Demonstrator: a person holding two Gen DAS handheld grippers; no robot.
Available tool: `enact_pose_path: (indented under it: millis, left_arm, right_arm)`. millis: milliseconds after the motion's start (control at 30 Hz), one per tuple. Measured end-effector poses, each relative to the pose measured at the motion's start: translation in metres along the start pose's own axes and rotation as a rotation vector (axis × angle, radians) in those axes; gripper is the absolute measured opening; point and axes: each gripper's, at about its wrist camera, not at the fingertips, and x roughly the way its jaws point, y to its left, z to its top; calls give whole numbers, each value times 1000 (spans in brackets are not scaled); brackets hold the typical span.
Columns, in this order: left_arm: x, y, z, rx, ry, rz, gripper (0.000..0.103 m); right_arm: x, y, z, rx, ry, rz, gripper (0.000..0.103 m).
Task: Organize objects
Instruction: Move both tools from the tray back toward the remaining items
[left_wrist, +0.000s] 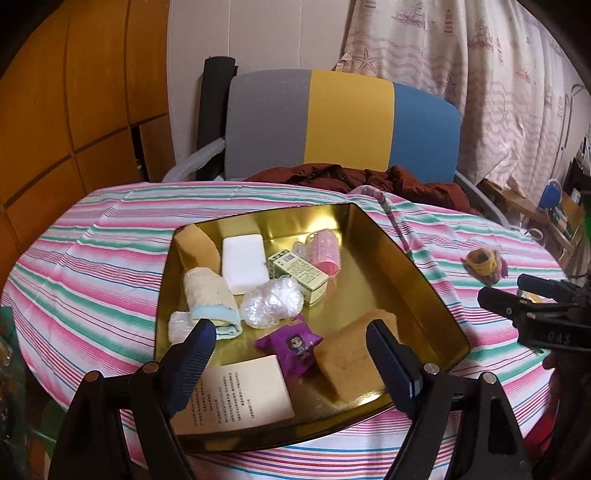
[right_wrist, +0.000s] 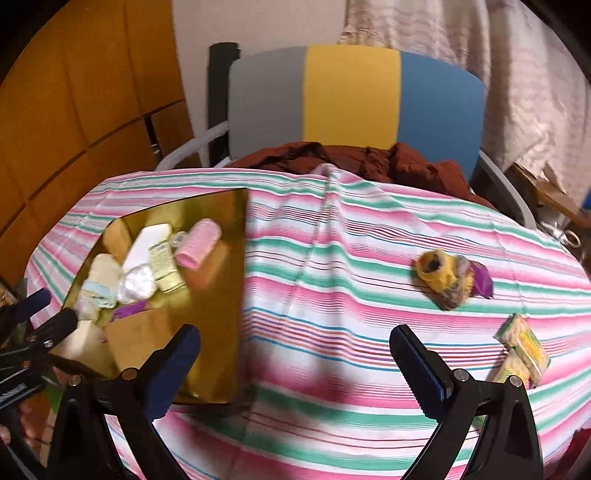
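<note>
Gold tin tray (left_wrist: 424, 288) is mostly filled; a yellow sock bundle (right_wrist: 445, 277) and yellow-green packets (right_wrist: 524, 347), right of frame, remain on the cloth. Left gripper (left_wrist: 291, 350) and right gripper (right_wrist: 295, 362) are held spread, empty.

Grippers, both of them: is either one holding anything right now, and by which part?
Nothing is held. The left gripper is open over the gold tray; the right gripper is open above the striped tablecloth.

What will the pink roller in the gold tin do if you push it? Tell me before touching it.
The pink roller lies on its side in the gold tin, so it will probably roll on the smooth metal floor. It looks hollow and plastic, likely light. The green box sits close beside it and might stop a roll that way.
</note>
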Motion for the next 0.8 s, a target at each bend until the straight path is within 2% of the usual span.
enact_pose_path:
  millis: [333, 633, 733, 800]
  left_arm:
    - [6, -1, 1, -26, 24, -45, 85]
    - [10, -10, 2, 1, 34, -60, 84]
    - [11, -11, 4, -10, 35, -64, 84]
    - [13, -13, 5, -13, 39, -63, 84]
  right_arm:
    - [-1, -84, 11, 126, 17, -104, 103]
    - [-16, -179, 19, 286, -57, -240, 103]
    - [-25, -217, 9, 418, -81, -271, 103]
    - [-30, -247, -3, 568, -86, -277, 103]
